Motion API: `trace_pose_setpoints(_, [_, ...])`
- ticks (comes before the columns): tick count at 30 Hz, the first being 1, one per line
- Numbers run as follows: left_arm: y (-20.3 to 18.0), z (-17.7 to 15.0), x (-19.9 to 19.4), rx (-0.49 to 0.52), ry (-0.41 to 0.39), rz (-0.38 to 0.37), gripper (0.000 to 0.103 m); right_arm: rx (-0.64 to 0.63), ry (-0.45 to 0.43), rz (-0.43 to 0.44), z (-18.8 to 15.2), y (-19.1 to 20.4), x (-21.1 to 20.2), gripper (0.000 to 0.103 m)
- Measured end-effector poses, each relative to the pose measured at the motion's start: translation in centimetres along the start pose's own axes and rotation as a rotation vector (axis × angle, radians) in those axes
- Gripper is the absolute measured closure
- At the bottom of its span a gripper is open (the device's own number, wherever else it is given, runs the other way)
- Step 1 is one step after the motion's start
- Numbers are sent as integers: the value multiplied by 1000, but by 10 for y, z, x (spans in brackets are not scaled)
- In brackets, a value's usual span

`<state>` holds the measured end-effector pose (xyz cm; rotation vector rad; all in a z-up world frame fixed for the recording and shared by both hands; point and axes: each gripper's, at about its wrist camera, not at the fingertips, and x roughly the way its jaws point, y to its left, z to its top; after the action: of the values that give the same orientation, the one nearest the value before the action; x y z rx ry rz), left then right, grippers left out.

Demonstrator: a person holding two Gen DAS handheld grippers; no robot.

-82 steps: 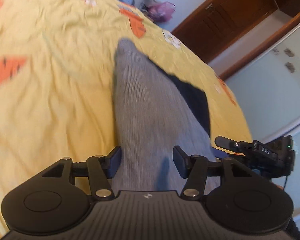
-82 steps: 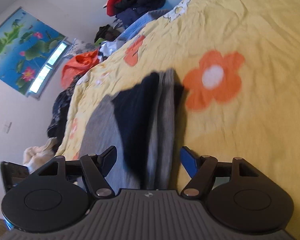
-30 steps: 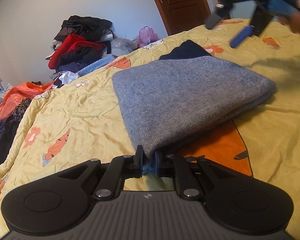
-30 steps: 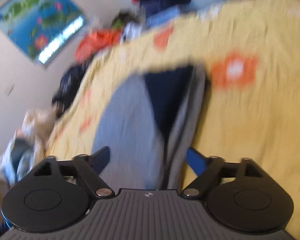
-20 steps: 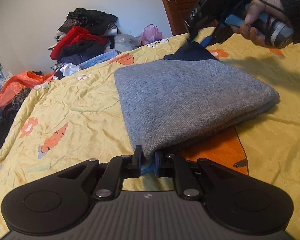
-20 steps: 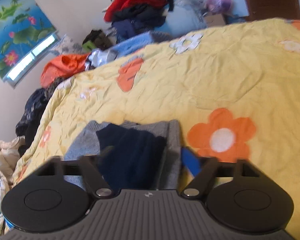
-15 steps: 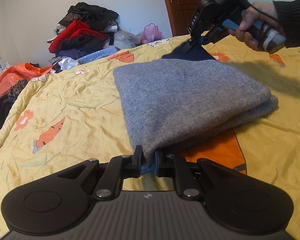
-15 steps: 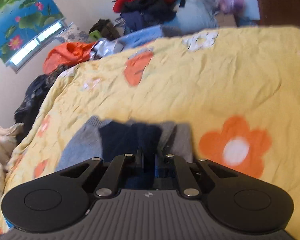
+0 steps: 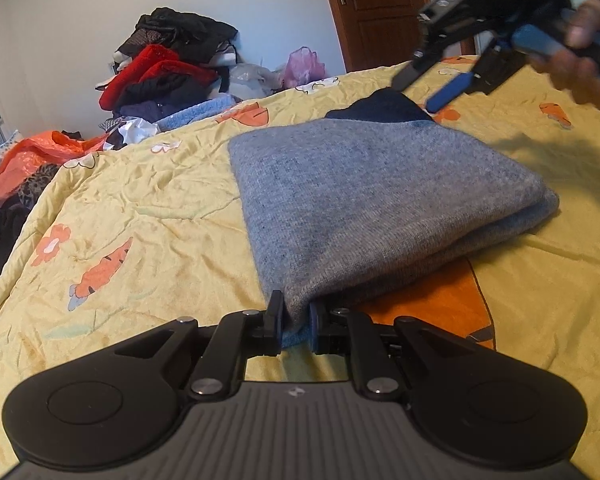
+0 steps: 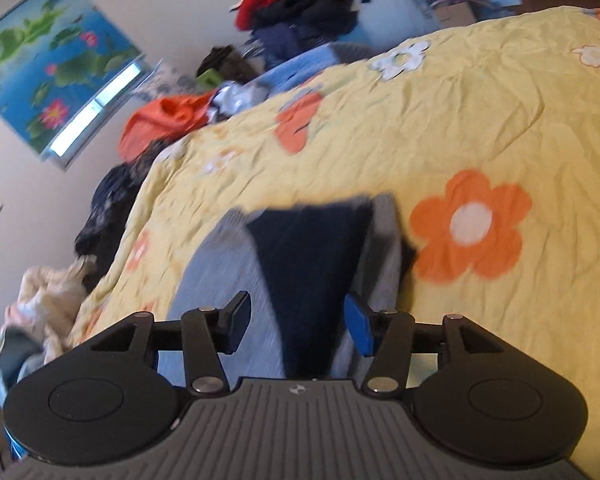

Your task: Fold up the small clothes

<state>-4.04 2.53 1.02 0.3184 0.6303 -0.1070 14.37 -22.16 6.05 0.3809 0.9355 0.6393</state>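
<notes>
Now your left gripper pinches the near corner of the grey sweater, pinning it on the bed. Your right gripper hangs wide open and empty over the far navy end, likely poised to grab.

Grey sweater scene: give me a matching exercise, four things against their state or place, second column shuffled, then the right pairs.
Things:
1. left tongs
2. right tongs
3. grey sweater
4. pile of clothes

States or places:
A. open, above the sweater's dark blue end
B. folded flat on the yellow bedspread
C. heaped by the white wall beyond the bed
D. shut on the near corner of the sweater

Pairs: 1-D, 2-A, 3-B, 4-C
</notes>
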Motion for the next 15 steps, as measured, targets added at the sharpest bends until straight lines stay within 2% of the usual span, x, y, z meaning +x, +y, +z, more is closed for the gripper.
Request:
trace_pose_setpoints(2, [0, 1, 0, -1, 1, 1, 91, -34, 56, -14, -14, 7, 3, 49])
trace_pose_setpoints(5, [-1, 3, 1, -5, 10, 3, 91, -102, 108, -112, -27, 12, 18, 50])
trace_pose_setpoints(6, [-1, 4, 1, -6, 16, 4, 90, -106, 112, -110, -28, 10, 22, 55])
trace_pose_setpoints(8, [-1, 6, 0, -8, 25, 3, 89, -128, 104, -106, -26, 10, 20, 81])
trace_pose_setpoints(9, [-1, 7, 0, -10, 28, 0, 88, -130, 89, -107, -22, 6, 16, 84])
trace_pose_setpoints(11, [-4, 7, -2, -5, 26, -14, 87, -67, 78, -116, -16, -15, 16, 86])
trace_pose_setpoints(13, [-7, 6, -2, 5, 27, -4, 87, -44, 75, -86, -19, -19, 17, 85])
trace_pose_setpoints(15, [-1, 7, -6, -15, 35, -32, 84, -47, 82, -68, -23, -12, 12, 73])
